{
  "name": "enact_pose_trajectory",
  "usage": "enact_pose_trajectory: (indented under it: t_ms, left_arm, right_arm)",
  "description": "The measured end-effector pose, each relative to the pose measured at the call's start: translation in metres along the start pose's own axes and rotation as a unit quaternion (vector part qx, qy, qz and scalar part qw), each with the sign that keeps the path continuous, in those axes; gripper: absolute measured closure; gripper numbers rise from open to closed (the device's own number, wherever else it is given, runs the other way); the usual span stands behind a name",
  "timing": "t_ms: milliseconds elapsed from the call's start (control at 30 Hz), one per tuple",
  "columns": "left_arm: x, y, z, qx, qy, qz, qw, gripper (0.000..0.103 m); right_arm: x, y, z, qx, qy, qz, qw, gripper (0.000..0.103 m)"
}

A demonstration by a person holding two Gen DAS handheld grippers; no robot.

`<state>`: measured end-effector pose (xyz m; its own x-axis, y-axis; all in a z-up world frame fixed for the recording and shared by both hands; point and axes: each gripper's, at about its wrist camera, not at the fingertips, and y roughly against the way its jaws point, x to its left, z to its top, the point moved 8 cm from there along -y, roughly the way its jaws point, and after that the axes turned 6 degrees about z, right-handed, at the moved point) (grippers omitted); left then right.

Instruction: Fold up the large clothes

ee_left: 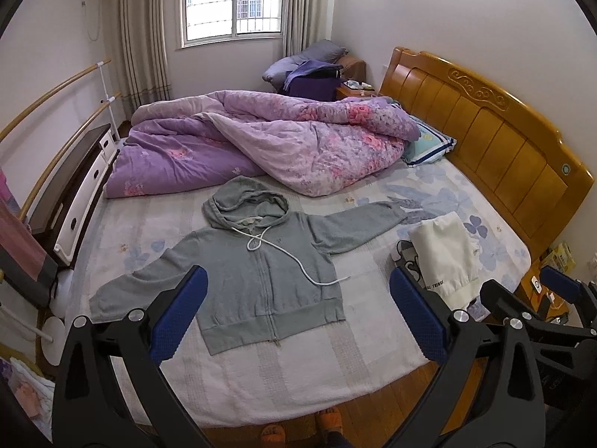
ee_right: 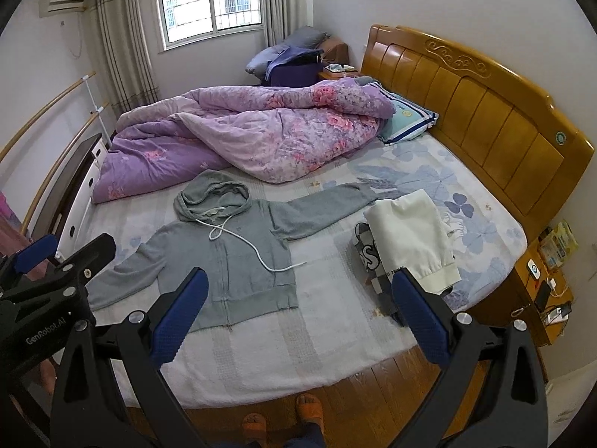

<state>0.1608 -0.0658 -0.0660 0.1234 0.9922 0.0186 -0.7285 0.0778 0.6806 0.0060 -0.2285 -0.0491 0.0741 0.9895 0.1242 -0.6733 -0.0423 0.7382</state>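
A grey zip hoodie lies flat and face up on the bed, both sleeves spread out, hood toward the quilt, white drawstring across its chest. It also shows in the right wrist view. My left gripper is open and empty, held above the bed's near edge in front of the hoodie's hem. My right gripper is open and empty, to the right of the left one, also above the near edge. Neither touches the cloth.
A folded white garment lies on a patterned one to the right of the hoodie. A rumpled purple floral quilt fills the far half of the bed. A wooden headboard stands at right, with a nightstand beside it. A dresser stands at left.
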Motion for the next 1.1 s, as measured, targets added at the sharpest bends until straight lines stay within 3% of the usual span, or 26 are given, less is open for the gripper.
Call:
enact_pose_trajectory:
  t_ms: [533,1100]
  left_arm:
    - [-0.044,-0.015,0.009,0.001,-0.029,0.012,0.9995,0.005]
    - [-0.055,-0.028,0.011,0.014,-0.028,0.008,0.9995,0.005]
  right_arm:
    - [-0.037,-0.001,0.011,-0.005,-0.01,-0.003,1.0,0.008]
    - [-0.047,-0.007,0.016,-0.006,-0.01,-0.004,1.0,0.008]
